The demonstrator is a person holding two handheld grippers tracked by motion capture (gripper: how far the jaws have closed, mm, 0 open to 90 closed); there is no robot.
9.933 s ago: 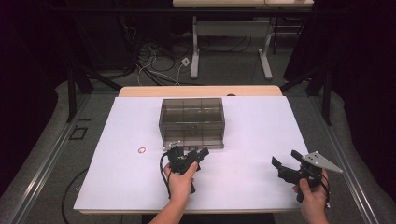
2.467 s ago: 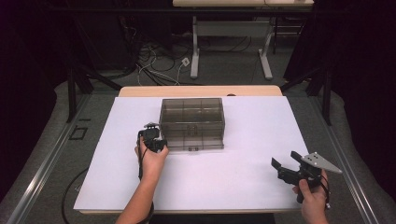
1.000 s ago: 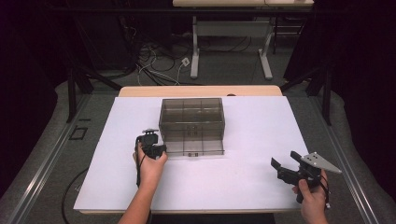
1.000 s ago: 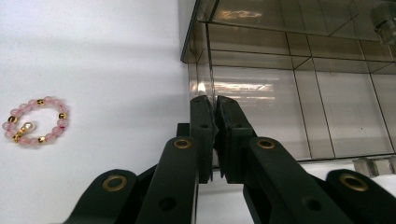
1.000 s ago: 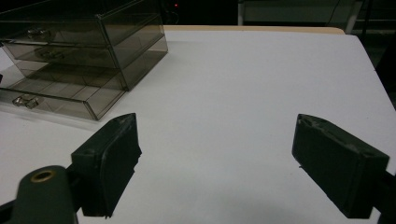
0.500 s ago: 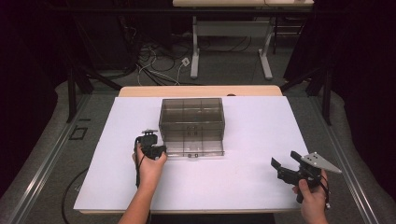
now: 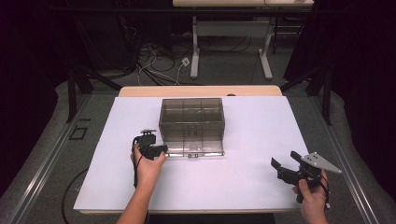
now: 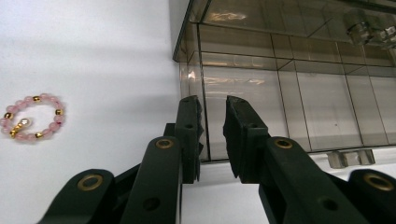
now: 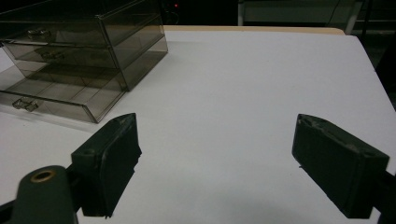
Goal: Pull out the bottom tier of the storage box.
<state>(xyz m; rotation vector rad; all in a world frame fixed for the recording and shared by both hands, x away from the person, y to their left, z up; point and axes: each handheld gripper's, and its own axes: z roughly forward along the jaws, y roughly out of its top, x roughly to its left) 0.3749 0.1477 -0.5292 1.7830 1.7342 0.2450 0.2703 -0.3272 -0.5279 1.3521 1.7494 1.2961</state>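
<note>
Left gripper view places the left gripper point(image 8: 212, 109) at the lower front corner of the smoked acrylic drawer organizer point(image 8: 289, 84), its fingers point(image 8: 189, 135) narrow, a slim gap between them, nothing in that gap. They have just been opening. The bottom drawer point(image 7: 194, 148) stands pulled out a little from the organizer front in the high view, its small clear handle point(image 8: 350, 157) toward the person.

Step in hand, as judged: the drawer has been drawn open and the fingers are letting go; loading it is not yet done. The pink-and-gold bead bracelet point(image 8: 31, 116) lies flat on the white counter point(image 7: 261, 140), near the organizer's left side and apart from it. The next move likely calls for the left gripper to back clear of the drawer, swing toward the bracelet, spread further, and pinch the beads low against the counter without skidding them.

Right gripper point(image 7: 286, 165) hovers over the counter's right front, well apart from the organizer, fingers point(image 9: 109, 161) wide and empty.

Count: one organizer, three drawer handles visible, one bracelet, two grippers.
</note>
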